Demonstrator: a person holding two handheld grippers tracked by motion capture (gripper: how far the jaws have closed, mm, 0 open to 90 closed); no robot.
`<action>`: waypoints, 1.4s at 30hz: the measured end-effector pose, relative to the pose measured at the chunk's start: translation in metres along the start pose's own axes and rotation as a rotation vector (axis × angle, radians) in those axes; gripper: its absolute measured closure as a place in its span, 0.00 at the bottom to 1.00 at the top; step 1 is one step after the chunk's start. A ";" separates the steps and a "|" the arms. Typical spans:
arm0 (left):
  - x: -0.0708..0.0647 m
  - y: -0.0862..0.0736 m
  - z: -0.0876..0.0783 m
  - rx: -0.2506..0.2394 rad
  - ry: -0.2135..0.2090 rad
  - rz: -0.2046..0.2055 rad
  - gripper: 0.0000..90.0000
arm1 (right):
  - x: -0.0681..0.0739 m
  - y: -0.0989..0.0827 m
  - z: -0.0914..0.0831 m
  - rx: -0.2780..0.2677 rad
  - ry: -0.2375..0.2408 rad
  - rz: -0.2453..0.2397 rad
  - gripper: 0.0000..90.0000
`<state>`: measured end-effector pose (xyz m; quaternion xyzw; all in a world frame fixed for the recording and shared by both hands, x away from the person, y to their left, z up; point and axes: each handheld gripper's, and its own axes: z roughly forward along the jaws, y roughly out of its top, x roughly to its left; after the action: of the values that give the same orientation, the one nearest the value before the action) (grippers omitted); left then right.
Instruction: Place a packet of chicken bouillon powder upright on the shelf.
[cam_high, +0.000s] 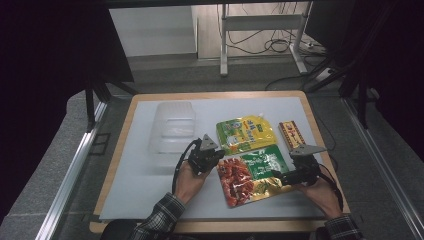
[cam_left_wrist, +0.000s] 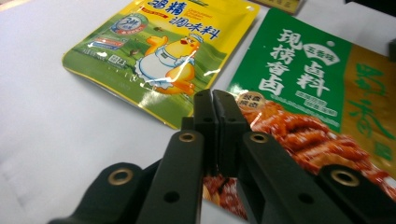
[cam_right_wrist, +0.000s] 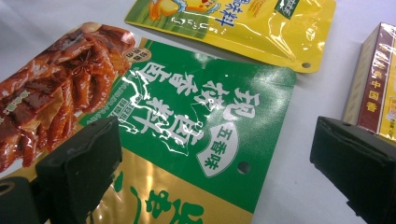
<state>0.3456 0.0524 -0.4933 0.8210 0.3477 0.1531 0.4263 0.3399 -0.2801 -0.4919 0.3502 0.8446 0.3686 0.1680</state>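
Person in plaid flannel sleeves (cam_high: 161, 212) holding two black grippers, left (cam_high: 205, 156) and right (cam_high: 299, 169), each topped by a grey triangular plate, trailing a black cable, with brass-ringed screw holes on the jaw arms.

Table (cam_high: 150, 170): 2 pouches (cam_high: 246, 134), box (cam_high: 291, 134), container (cam_high: 172, 127)

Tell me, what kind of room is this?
Probably a lab or workshop set up for recording. A white-topped table sits inside a metal frame, with loose cables on the floor and dark curtains at the sides.

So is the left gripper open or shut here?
Shut: the left gripper has its jaws pressed together, nothing between them, above the green pouch.
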 end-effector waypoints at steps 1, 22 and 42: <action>0.000 0.001 0.002 0.000 0.001 0.004 0.99 | 0.000 0.000 0.000 -0.001 0.001 0.002 0.02; 0.011 0.015 0.064 0.044 0.127 -0.057 0.99 | -0.005 0.003 0.000 -0.013 0.021 0.053 0.05; 0.017 0.018 0.088 0.064 0.251 -0.076 1.00 | -0.014 0.017 0.015 -0.001 0.022 0.026 0.08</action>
<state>0.4137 0.0053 -0.5314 0.7949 0.4337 0.2271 0.3584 0.3655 -0.2746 -0.4891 0.3570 0.8416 0.3748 0.1542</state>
